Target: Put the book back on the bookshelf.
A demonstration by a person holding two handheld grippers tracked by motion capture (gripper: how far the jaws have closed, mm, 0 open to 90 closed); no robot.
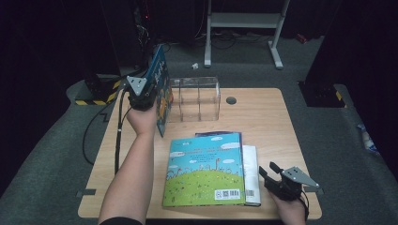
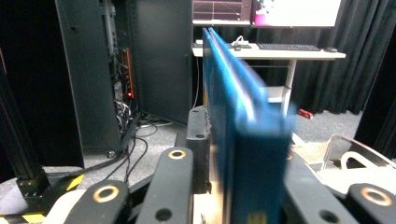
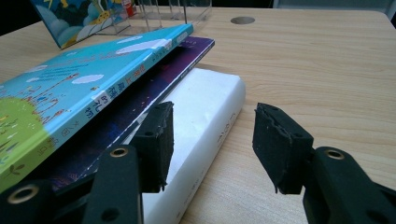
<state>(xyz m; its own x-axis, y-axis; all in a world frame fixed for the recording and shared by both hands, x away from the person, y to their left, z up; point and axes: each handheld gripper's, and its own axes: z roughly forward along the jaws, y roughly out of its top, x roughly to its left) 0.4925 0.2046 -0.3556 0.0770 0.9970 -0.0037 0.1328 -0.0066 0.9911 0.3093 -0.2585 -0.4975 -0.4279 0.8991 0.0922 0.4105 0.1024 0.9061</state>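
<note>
Your left claw [image 1: 149,92] holds a blue book [image 1: 160,93] upright, just at the left end of the clear rack [image 1: 197,98]. In the left gripper view, the blue book [image 2: 243,140] stands on edge between the two jaws and rises well above them. The jaws press on both its covers, so the claw is pinching the book. The lower corner of the book reaches down to the tabletop [image 1: 263,112] beside the rack, but you cannot tell if it touches the wood. The rack has several slots, and the book is at its left outer side, not inside a slot as far as the high view shows.

Your right claw [image 1: 268,174] rests low at the near right corner of the tabletop, with its jaws spread and nothing between the pads. In the right gripper view, the white book [image 3: 205,130] lies flat under the left jaw, and its spine runs forward between the two jaws. On top of it lie a purple book [image 3: 187,60] and then the picture book [image 3: 84,88] with green hills and blue sky. This pile [image 1: 211,168] sits just to the left of the right claw, and well apart from the book in your left claw.
</note>
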